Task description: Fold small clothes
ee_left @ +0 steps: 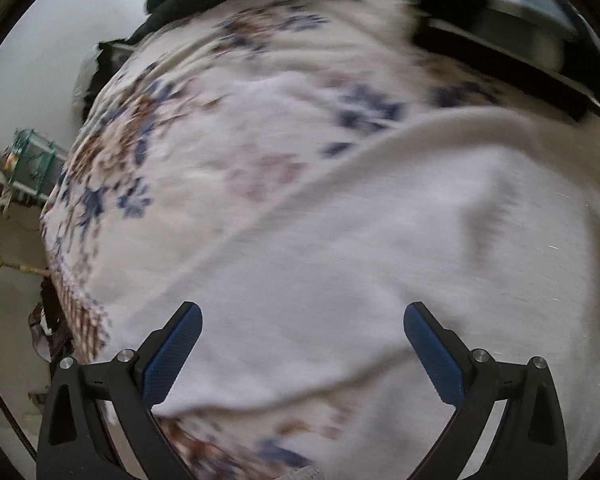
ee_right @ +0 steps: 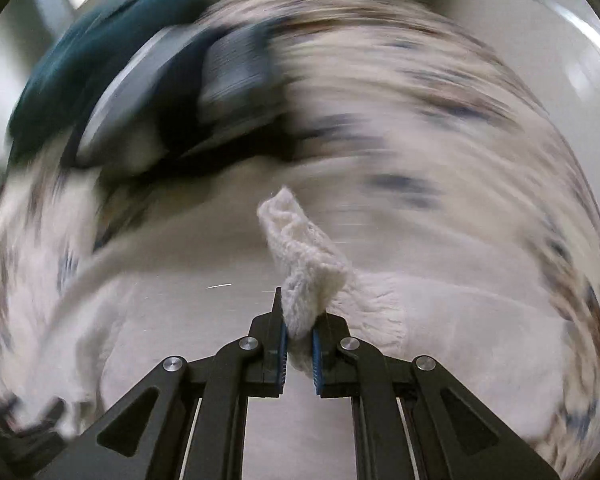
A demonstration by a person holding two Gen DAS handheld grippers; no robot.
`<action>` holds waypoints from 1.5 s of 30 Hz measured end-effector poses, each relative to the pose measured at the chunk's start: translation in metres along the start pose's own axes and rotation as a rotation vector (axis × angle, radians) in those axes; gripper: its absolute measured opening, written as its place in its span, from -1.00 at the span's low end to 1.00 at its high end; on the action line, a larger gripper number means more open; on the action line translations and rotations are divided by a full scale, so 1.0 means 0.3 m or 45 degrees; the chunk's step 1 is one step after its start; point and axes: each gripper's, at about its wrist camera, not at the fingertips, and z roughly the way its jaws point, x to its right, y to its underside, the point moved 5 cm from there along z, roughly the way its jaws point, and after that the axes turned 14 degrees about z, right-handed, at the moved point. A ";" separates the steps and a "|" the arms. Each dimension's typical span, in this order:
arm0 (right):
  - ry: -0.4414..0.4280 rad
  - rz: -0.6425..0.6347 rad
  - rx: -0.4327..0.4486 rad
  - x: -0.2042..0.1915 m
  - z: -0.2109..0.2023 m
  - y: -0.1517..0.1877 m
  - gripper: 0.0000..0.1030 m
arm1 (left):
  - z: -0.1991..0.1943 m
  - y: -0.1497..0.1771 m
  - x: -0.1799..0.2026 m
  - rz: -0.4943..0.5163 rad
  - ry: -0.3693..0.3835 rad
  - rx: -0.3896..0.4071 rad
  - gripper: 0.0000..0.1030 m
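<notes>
No brand tags, labels or lettering to read anywhere in your two views; both are smeared with blur, the right wrist view worst of all.

Counting what you've got: one white garment (ee_left: 400, 280), one floral sheet (ee_left: 204, 152) under it, two grippers. The garment is a plain white piece lying spread on the sheet, which is white with blue and brown flower prints and looks like it covers a bed rather than a worktop. In your left wrist view the garment fills the lower right half of the picture, with one long edge running diagonally up to the right.

Your left gripper (ee_left: 302, 320) has its jaws wide apart with nothing between them. It's pointing down over the garment, and you can see both blue pads (ee_left: 172, 356) bare.

Your right gripper (ee_right: 300, 332) is the opposite: jaws pinched nearly together on a bunched bit of the same white garment (ee_right: 304, 264). That bit is fuzzy, ribbed-looking knit, maybe a cuff or hem, and it sticks up past the fingertips. The rest of the garment trails off below and to the right.

Other bits: a dark teal cloth (ee_right: 100, 48) sits at the far edge of the sheet, next to a blurred grey and black object I can't identify. Off the left side of the bed there's one teal wire rack (ee_left: 32, 164) on the floor.
</notes>
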 end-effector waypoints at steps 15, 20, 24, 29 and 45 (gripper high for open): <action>-0.173 -0.214 -0.361 -0.575 0.175 0.305 0.11 | 0.073 0.197 -0.497 -0.401 0.172 -0.048 1.00; -0.182 0.116 -0.387 -0.318 0.070 0.317 0.52 | 0.089 0.441 -0.703 -0.649 0.285 -0.127 1.00; -0.115 0.225 -0.448 -0.214 0.056 0.386 0.52 | 0.149 0.694 -0.843 -0.915 0.271 -0.185 0.99; -0.058 0.246 -0.534 -0.145 0.040 0.468 0.52 | 0.323 0.854 -0.841 -1.127 0.409 -0.305 0.97; -0.040 0.154 -0.527 -0.232 -0.026 0.564 0.52 | 0.219 0.582 -1.012 -1.108 0.366 0.068 -0.84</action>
